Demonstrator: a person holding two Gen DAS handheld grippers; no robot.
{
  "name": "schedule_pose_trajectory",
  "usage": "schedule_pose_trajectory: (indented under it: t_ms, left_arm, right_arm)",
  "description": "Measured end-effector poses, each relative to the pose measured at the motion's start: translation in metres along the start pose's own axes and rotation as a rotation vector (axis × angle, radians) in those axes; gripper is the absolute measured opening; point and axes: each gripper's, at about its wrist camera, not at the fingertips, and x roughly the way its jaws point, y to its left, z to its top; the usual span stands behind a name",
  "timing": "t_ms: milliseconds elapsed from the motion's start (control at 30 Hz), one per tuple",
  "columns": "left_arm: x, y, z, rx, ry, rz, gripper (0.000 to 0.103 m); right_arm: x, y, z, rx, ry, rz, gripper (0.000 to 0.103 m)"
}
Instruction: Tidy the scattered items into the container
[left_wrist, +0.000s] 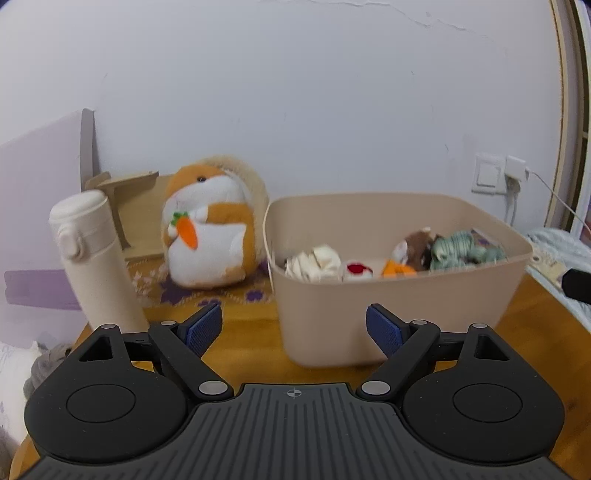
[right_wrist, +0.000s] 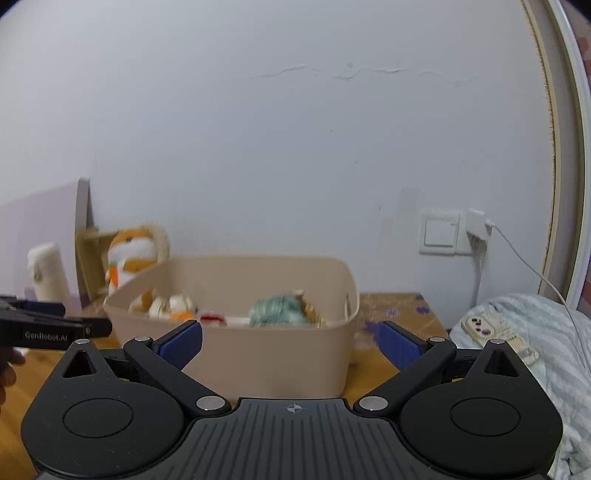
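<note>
A beige plastic bin (left_wrist: 388, 306) stands on the wooden table and holds several small toys: a cream one (left_wrist: 314, 263), a red and white one (left_wrist: 357, 271), a brown one (left_wrist: 415, 247) and a green knitted one (left_wrist: 463, 249). My left gripper (left_wrist: 294, 328) is open in front of the bin's near left corner, nothing between its blue pads (left_wrist: 203, 328). In the right wrist view the bin (right_wrist: 258, 354) is straight ahead with the green toy (right_wrist: 277, 308) inside. My right gripper (right_wrist: 291, 345) is open and empty before the bin's near wall. The left gripper's black body (right_wrist: 48, 328) shows at the left edge.
A large orange and white hamster plush (left_wrist: 210, 225) with a carrot sits left of the bin, next to a cream flask (left_wrist: 98, 258) and a cardboard stand (left_wrist: 125, 192). A wall switch and charger (right_wrist: 454, 232) hang behind. Bedding with a remote (right_wrist: 498, 332) lies right of the table.
</note>
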Motion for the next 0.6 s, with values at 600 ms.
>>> schedule_pose_trajectory:
  t_ms: [600]
  left_arm:
    - [-0.007,-0.011,-0.081,-0.01,0.159,-0.051,0.087]
  right_arm:
    - [-0.011,0.01,-0.074,0.051,0.156,0.021,0.103]
